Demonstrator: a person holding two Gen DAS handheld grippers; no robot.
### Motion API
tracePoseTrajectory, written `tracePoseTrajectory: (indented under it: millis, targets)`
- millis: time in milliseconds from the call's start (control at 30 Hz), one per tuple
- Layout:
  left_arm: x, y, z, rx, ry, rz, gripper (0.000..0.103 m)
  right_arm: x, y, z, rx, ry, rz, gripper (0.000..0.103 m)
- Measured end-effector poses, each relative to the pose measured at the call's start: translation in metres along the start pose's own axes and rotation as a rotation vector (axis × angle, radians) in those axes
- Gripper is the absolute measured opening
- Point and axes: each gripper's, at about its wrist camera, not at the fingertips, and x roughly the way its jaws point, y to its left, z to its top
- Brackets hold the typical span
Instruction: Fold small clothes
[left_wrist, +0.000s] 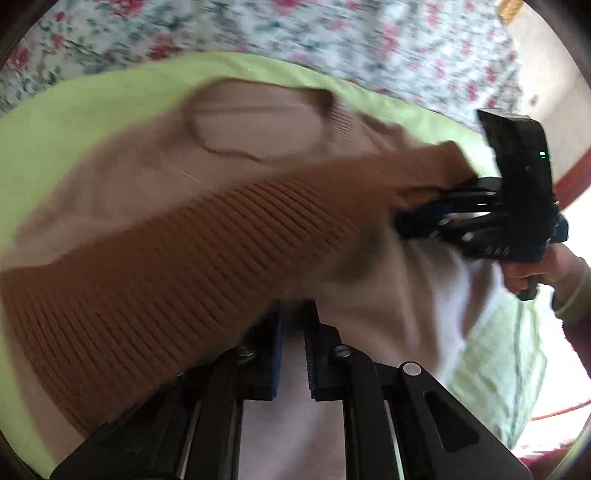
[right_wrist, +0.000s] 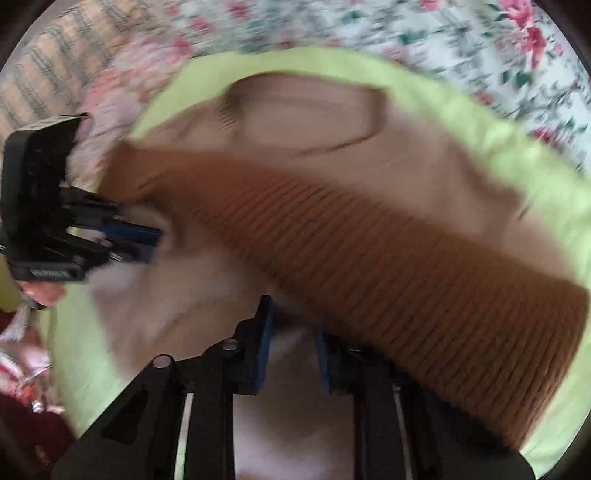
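A tan knit sweater (left_wrist: 147, 177) lies on a lime-green cloth (left_wrist: 74, 103), neck opening (left_wrist: 258, 122) at the far side. Its ribbed hem (left_wrist: 166, 266) is lifted and stretched between both grippers. My left gripper (left_wrist: 293, 310) is shut on the ribbed hem at one end; it also shows in the right wrist view (right_wrist: 147, 240). My right gripper (right_wrist: 291, 314) is shut on the other end of the hem (right_wrist: 424, 295) and shows in the left wrist view (left_wrist: 410, 218). Both views are motion-blurred.
The green cloth (right_wrist: 517, 155) lies on a floral bedspread (left_wrist: 332, 33) that fills the far side (right_wrist: 443, 33). A woven patterned surface (right_wrist: 55, 66) shows at the far left. A red-edged floor strip (left_wrist: 569, 173) shows at right.
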Motion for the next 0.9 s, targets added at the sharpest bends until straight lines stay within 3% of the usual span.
tracePoseTrajectory:
  millis: [33, 100, 167, 233, 333, 400, 567, 900]
  targets:
    - [-0.003, 0.012, 0.009, -0.017, -0.015, 0.02, 0.011, -0.005, -0.016, 0.007, 0.058, -0.038, -0.035, 0.004]
    - [-0.013, 0.042, 0.027, -0.079, -0.072, 0.148, 0.009, -0.024, -0.057, 0.012, 0.258, -0.156, -0.097, 0.003]
    - [-0.025, 0.075, 0.036, -0.197, -0.127, 0.141, 0.007, -0.041, -0.094, 0.002, 0.464, -0.256, -0.082, 0.005]
    - [-0.033, 0.096, 0.036, -0.279, -0.17, 0.151, 0.007, -0.047, -0.112, -0.009, 0.568, -0.293, -0.048, 0.005]
    - [-0.04, 0.104, 0.027, -0.333, -0.2, 0.147, 0.008, -0.055, -0.113, -0.024, 0.57, -0.308, -0.04, 0.006]
    - [-0.05, 0.1, 0.013, -0.341, -0.217, 0.179, 0.011, -0.066, -0.105, -0.035, 0.558, -0.322, -0.032, 0.007]
    - [-0.082, 0.08, -0.026, -0.399, -0.266, 0.167, 0.022, -0.095, -0.094, -0.074, 0.566, -0.361, 0.01, 0.008]
    - [-0.098, 0.017, -0.135, -0.528, -0.223, 0.088, 0.032, -0.092, -0.02, -0.139, 0.566, -0.268, 0.075, 0.008]
